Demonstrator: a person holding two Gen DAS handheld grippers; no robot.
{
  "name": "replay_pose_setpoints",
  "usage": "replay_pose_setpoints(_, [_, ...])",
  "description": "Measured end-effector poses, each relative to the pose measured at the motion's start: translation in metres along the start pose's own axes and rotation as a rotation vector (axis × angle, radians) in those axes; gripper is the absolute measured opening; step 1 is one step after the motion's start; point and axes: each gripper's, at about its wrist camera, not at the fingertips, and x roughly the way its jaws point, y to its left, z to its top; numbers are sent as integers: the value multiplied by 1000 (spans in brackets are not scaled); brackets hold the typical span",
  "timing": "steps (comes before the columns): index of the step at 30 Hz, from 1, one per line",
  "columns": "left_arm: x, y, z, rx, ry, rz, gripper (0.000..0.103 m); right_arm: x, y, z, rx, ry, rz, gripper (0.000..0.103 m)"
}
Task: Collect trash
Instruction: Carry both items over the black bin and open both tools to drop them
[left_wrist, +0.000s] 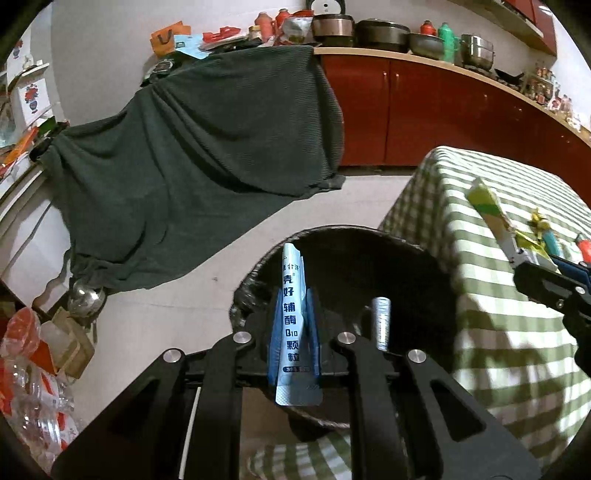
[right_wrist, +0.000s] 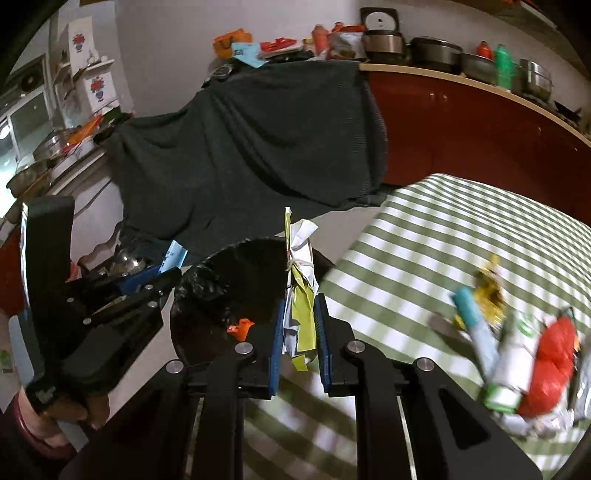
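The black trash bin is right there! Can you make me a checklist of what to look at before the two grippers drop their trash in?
1. Left gripper pinching the light blue sachet with dark printed characters: ok.
2. Right gripper pinching the tied bundle of white and yellow-green paper scraps: ok.
3. Round bin lined with a black bag open, no lid: ok.
4. Sachet over the bin's opening: ok, in the left wrist view.
5. Bundle over the opening: cannot tell; it looks near the rim by the green-and-white checked tablecloth.
6. More trash left on the tablecloth: not ok, a red plastic bag and wrappers remain.
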Motion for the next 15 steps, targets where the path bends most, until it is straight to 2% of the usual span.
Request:
replay_pose_setpoints(8, [22, 5, 4, -17, 27, 11, 13, 39, 20, 10, -3, 64, 16, 17])
replay_pose_setpoints(15, [36, 9, 8, -37, 36, 33, 13, 48, 26, 15, -1, 82, 9, 17])
